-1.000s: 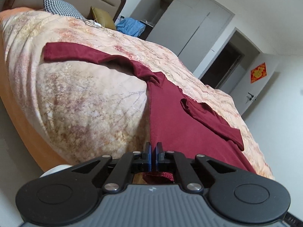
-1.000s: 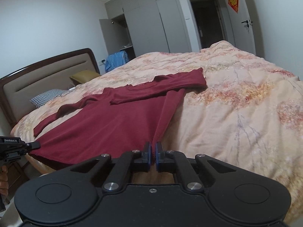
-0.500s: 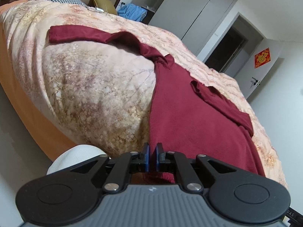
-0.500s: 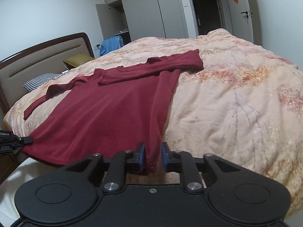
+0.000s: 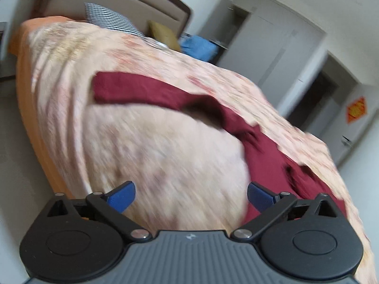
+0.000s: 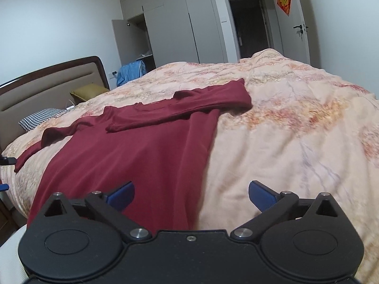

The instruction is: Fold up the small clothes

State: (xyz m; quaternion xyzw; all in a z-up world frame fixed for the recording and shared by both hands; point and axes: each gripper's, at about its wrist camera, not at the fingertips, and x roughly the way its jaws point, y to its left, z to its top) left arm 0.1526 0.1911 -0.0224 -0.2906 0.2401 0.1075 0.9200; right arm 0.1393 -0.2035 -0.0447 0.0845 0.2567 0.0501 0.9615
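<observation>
Right wrist view gives us the sharper look: our right gripper point(image 6: 190, 195) has its blue fingers point(image 6: 122, 195) spread wide and its jaws are opening, with nothing pressed between the pads. The dark red long-sleeved top point(image 6: 132, 151) lies spread flat on the bed point(image 6: 296, 142), its lower edge running under the gap between the fingers, closer to the left one, while the floral quilt fills the rest of the gap. One sleeve is folded across the chest of the top and the other trails out toward the headboard point(image 6: 47, 80). A checked pillow point(image 6: 39, 117) and a mustard cushion point(image 6: 88, 91) sit near the headboard, and a blue garment point(image 6: 131, 71) hangs by the open wardrobe point(image 6: 170, 28). From the left wrist view (heavily blurred) our left gripper point(image 5: 190, 195) is likewise opening, fingers point(image 5: 260, 195) far apart and clamped on nothing; between them we see only quilt, and the top point(image 5: 265, 156) lies off to the right, with its edge passing behind the right fingertip, though we cannot tell if they touch.
</observation>
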